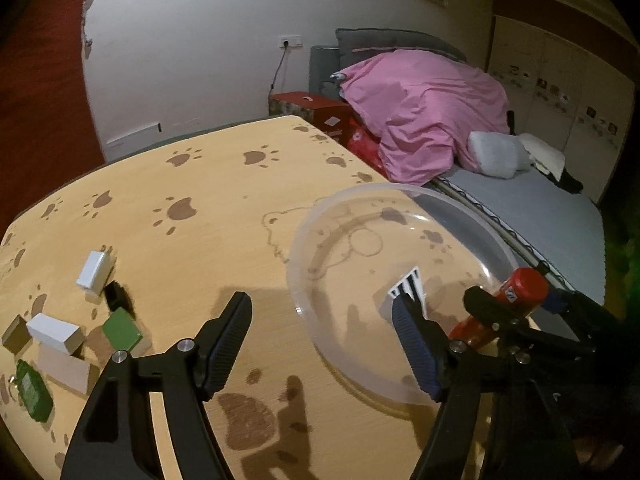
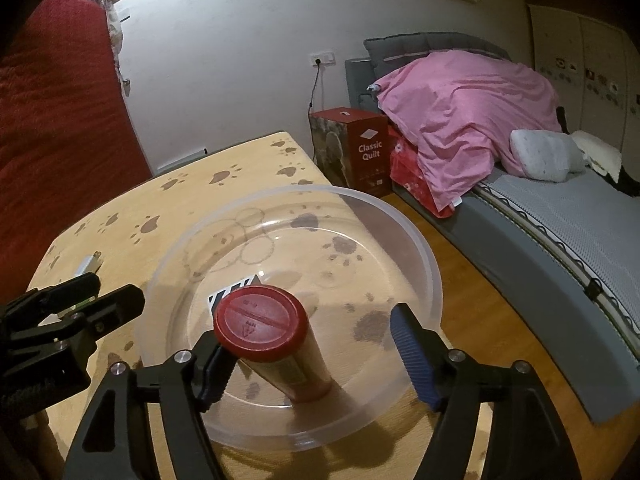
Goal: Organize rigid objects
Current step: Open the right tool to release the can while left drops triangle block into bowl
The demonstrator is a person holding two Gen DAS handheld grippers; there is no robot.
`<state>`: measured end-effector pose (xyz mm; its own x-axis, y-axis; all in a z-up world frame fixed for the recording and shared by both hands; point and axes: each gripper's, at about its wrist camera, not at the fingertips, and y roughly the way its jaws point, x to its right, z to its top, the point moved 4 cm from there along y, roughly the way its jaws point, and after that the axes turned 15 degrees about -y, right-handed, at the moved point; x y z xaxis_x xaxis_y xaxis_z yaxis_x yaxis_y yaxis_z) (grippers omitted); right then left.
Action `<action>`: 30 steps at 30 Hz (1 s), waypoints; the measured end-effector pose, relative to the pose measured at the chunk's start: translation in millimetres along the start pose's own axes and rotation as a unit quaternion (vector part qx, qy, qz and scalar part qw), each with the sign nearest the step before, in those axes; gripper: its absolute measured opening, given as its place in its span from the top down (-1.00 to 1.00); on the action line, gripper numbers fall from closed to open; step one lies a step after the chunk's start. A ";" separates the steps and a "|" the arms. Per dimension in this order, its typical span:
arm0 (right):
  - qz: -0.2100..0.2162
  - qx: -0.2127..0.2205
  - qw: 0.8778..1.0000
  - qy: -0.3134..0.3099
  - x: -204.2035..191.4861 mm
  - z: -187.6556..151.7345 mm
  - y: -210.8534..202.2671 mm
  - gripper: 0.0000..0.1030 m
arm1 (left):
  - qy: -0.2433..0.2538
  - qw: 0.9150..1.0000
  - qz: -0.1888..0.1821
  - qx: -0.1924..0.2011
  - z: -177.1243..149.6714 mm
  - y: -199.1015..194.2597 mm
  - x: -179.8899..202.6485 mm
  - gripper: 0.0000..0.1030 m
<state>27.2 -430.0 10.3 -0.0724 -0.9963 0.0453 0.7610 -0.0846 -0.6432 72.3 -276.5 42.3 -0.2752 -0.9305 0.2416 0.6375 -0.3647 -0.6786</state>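
A clear plastic bowl (image 1: 316, 224) (image 2: 424, 248) stands on the paw-print table (image 1: 224, 184). Inside it are a black-and-white striped box (image 1: 408, 284) (image 2: 224, 298) and a red-capped bottle (image 2: 260, 320) (image 1: 524, 288) that stands upright. My right gripper (image 2: 312, 348) is open around the bottle, its left finger touching under the cap. My left gripper (image 1: 320, 316) is open and empty over the bowl's near rim. Small boxes lie at the left: a white one (image 1: 94, 268), a green one (image 1: 122, 330), a black one (image 1: 116, 294).
More items lie at the table's left edge: a white box (image 1: 52, 330), a beige box (image 1: 64, 368), a brown one (image 1: 16, 334), a green packet (image 1: 34, 390). A bed with a pink quilt (image 1: 424, 108) and a red carton (image 2: 362, 148) stand beyond the table's right edge.
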 end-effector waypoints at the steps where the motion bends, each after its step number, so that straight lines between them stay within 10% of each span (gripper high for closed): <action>1: 0.000 0.001 1.000 0.000 -0.1 0.0 -0.5 -0.61 | -0.003 1.000 0.003 0.001 0.1 -1.3 -2.7 -0.51; 12: -0.006 0.042 0.999 0.008 -3.1 7.3 -13.9 -0.94 | -0.029 0.999 0.018 0.009 -2.0 -15.3 -31.4 -0.65; 30: -0.051 0.071 0.996 -0.012 9.4 2.7 -60.1 -0.94 | -0.080 0.996 0.023 0.011 -5.6 -31.2 -82.8 -0.66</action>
<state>-17.5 -434.3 51.5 -0.1397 -0.9825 0.1230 0.8345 -0.1837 -0.5195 71.2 -187.8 39.6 -0.1284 -0.9387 0.3199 0.6625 -0.3212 -0.6767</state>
